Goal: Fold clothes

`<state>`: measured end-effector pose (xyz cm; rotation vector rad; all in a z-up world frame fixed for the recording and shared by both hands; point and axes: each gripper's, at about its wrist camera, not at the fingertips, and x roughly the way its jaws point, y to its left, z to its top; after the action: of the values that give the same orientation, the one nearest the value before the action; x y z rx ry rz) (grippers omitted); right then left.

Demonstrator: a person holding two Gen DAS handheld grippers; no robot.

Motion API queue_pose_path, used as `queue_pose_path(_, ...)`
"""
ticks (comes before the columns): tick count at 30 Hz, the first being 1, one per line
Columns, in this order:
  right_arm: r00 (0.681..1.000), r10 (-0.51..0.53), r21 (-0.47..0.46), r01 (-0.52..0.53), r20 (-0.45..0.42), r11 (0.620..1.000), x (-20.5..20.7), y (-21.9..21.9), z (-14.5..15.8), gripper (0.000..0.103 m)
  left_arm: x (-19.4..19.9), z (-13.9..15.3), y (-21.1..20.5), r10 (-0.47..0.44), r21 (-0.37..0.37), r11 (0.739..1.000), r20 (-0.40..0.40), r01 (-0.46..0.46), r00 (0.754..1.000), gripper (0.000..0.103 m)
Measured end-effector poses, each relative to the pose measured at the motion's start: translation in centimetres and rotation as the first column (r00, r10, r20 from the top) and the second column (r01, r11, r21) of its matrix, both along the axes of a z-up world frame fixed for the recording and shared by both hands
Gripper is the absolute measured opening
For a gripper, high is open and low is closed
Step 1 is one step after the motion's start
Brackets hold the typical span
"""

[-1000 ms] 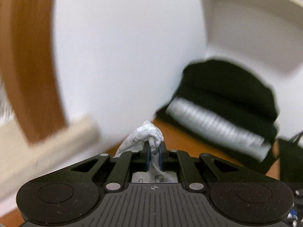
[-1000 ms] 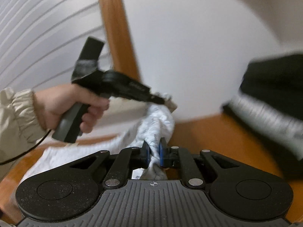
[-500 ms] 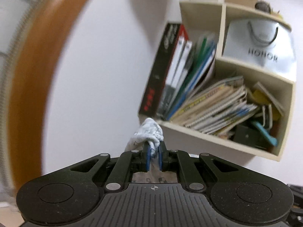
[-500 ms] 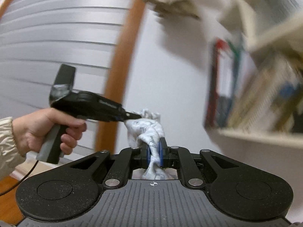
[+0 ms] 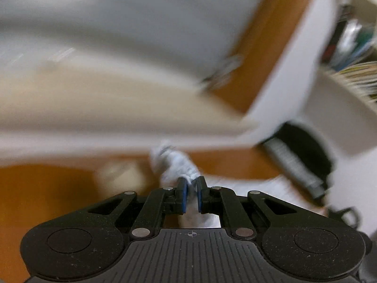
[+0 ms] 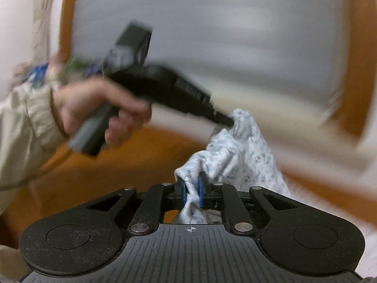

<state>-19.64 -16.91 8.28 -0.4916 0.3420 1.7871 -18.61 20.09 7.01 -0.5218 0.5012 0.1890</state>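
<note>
Clearly both claws are clamped on cloth: the left claw (image 5: 191, 189) pinches a bunched bit of the pale printed garment (image 5: 175, 162), its jaws closing a touch tighter on it, while the right claw (image 6: 192, 188) grips another bunch of the same garment (image 6: 238, 151), its jaws easing open slightly with the fabric between the pads. Seen from the right wrist, the left claw (image 6: 229, 121) bites the cloth just beyond, held by a hand (image 6: 99, 108) in a beige sleeve (image 6: 21, 127). The garment hangs bunched between the two grips, above the orange-brown surface (image 6: 99, 172) — no flat panel or crease shows. By my reading the fold is barely begun: spreading, laying down and folding over all remain. Everything is blurred.
</note>
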Motion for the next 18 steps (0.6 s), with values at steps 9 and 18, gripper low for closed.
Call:
queue_pose_path(9,0.985,0.104,-0.041,-0.11,-0.135,0.993,-0.3,-1.7,-2.0,0.052,-5.5,2.0,0.6,0.051,0.097,0.994,0.008,-0.052,0.999,0.035)
queue_pose_path(18,0.946,-0.323,-0.022,0.322,-0.04,0.946,13.4,-6.9,-4.4,0.053,-1.5,0.2,-6.5,-0.162,0.143,0.975,-0.08,0.172,0.983,0.047)
